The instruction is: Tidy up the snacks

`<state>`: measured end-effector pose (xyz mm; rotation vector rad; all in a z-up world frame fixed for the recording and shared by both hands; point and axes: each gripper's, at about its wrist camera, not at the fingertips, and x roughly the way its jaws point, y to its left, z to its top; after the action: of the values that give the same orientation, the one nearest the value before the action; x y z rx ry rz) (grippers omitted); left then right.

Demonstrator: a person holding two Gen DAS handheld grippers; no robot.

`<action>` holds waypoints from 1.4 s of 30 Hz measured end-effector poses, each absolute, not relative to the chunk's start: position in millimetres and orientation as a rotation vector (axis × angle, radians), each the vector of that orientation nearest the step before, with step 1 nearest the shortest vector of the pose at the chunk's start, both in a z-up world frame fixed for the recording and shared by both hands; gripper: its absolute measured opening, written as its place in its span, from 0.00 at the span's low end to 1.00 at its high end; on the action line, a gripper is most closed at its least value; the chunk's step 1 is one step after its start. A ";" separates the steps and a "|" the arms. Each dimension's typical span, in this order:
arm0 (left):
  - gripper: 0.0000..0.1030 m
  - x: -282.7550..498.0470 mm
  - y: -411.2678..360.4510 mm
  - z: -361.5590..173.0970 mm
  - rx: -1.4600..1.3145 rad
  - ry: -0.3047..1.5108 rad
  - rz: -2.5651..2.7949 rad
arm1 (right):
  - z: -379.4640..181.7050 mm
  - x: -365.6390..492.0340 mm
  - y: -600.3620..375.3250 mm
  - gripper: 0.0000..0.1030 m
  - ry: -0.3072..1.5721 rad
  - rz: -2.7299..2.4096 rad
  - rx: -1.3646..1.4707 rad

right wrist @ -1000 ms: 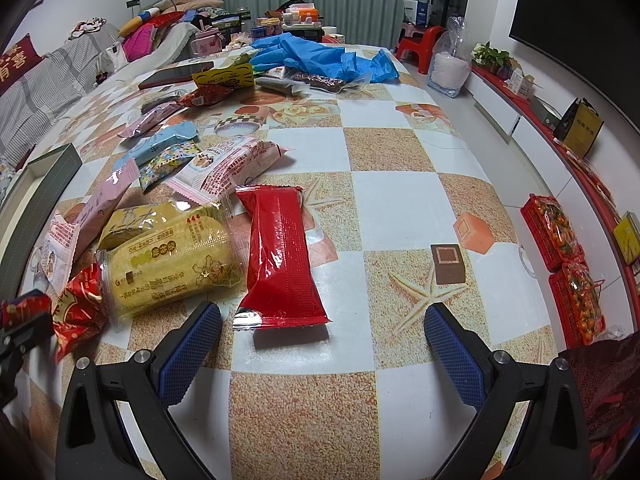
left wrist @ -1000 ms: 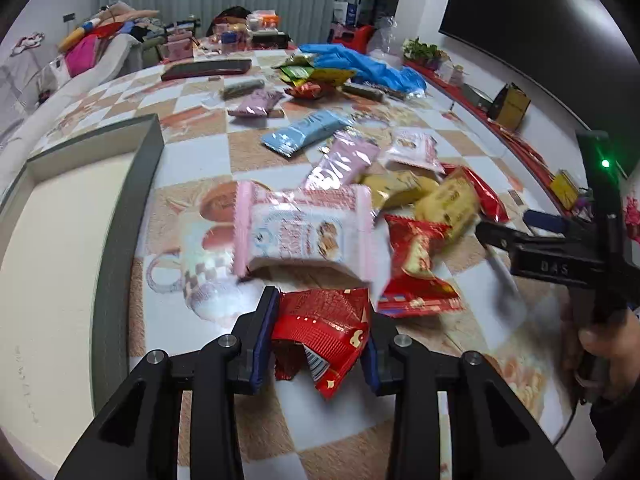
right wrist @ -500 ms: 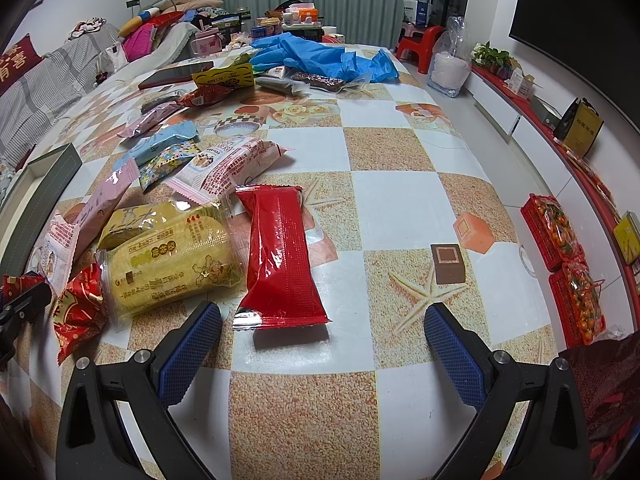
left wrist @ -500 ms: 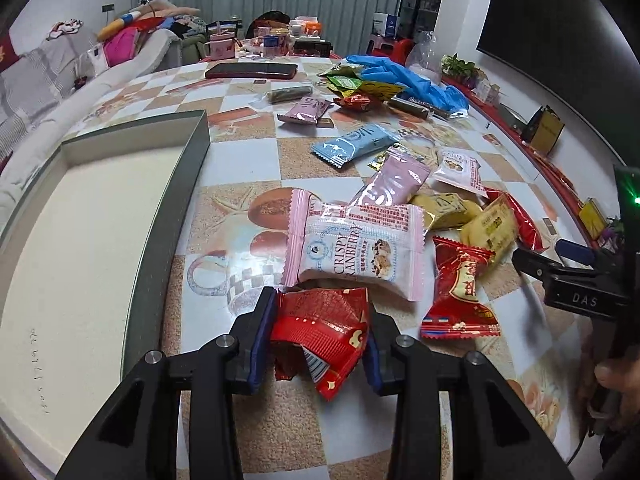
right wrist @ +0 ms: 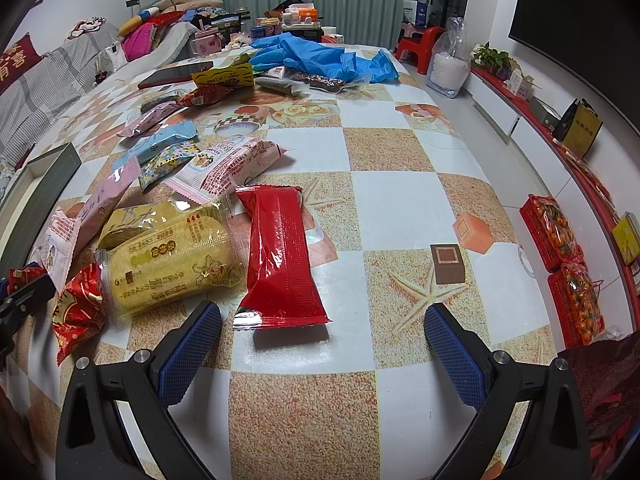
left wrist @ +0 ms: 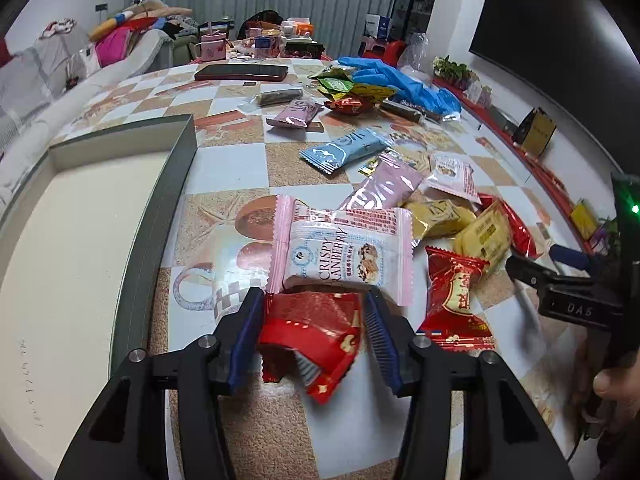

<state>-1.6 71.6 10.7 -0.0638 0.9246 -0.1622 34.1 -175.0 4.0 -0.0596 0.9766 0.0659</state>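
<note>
Left wrist view: we had just been opening the left gripper [left wrist: 314, 330] around a red packet [left wrist: 312, 330], apparently releasing it short of the tray [left wrist: 160, 216], while the right gripper [right wrist: 322, 344] gaped empty.

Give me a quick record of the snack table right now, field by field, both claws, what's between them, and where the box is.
left claw: its jaws have just been opening; crumpled red snack packet sits between them, pads no longer pressing it
right claw: open wide, nothing held
in front of right claw: long red packet lying flat on the table
beside it: yellow packet
beyond left claw: pink cranberry packet
box: open, nothing visible inside, left of the snacks
</note>
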 end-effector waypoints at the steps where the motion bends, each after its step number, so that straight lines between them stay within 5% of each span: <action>1: 0.60 -1.8 69.2 10.5 -0.052 0.926 -0.166 | 4.0 34.2 -175.1 0.99 0.977 0.067 -0.058; 8: 0.77 -1.0 64.5 8.3 -0.017 0.939 -0.147 | 3.8 34.3 -175.4 0.99 0.977 0.067 -0.057; 23: 0.82 -3.3 67.3 7.0 -0.018 0.936 -0.128 | 4.2 34.0 -174.7 0.99 0.977 0.065 -0.059; 31: 1.00 0.8 56.4 0.3 0.049 0.986 -0.126 | 3.8 34.2 -175.1 0.99 0.977 0.066 -0.058; 42: 1.00 0.7 56.9 0.2 0.049 0.985 -0.127 | 3.6 34.5 -176.6 0.99 0.979 0.069 -0.055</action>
<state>0.7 56.9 0.2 0.0494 0.9850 -0.1270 34.5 -176.6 3.6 -0.0549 0.9794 0.0691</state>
